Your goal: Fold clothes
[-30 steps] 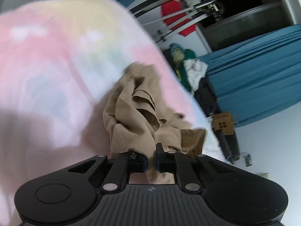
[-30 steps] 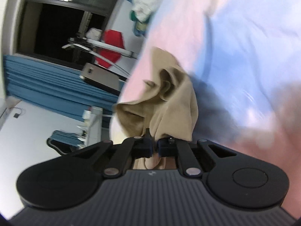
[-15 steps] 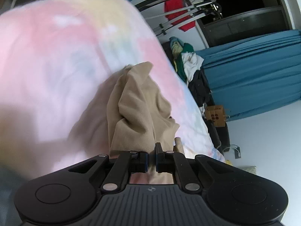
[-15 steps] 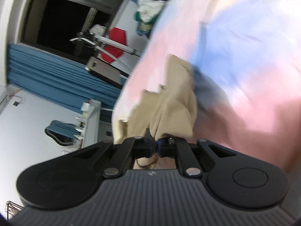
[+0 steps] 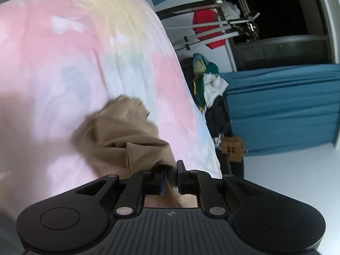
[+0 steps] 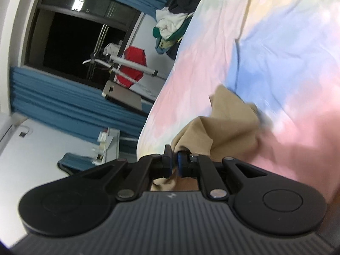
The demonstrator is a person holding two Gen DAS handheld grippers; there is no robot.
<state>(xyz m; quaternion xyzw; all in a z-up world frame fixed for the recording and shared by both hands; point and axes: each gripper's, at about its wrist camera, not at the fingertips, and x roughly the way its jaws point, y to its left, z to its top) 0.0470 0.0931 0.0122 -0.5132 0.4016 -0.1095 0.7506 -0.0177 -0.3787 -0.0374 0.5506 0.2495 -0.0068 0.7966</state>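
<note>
**While both grippers pinch tan cloth over a pastel bed**

Left gripper [image 5: 171, 177] and right gripper [image 6: 174, 162] each clamp narrow on the tan garment [image 5: 125, 136], bunched near the bed's [image 5: 63, 53] edge. Only the left view shows a cardboard box [image 5: 232, 148], its print unreadable. Motion blur softens the garment's far end.

Pastel bedspread [image 5: 63, 48], teal curtains [image 5: 282, 106], red garment [image 5: 209, 28], cardboard box [image 5: 232, 148].

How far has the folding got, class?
Done: no neat fold shows. In hand: the left tool and right tool each pinch the tan garment, bunched over the bedspread. Left: spread it flat, then fold.
</note>
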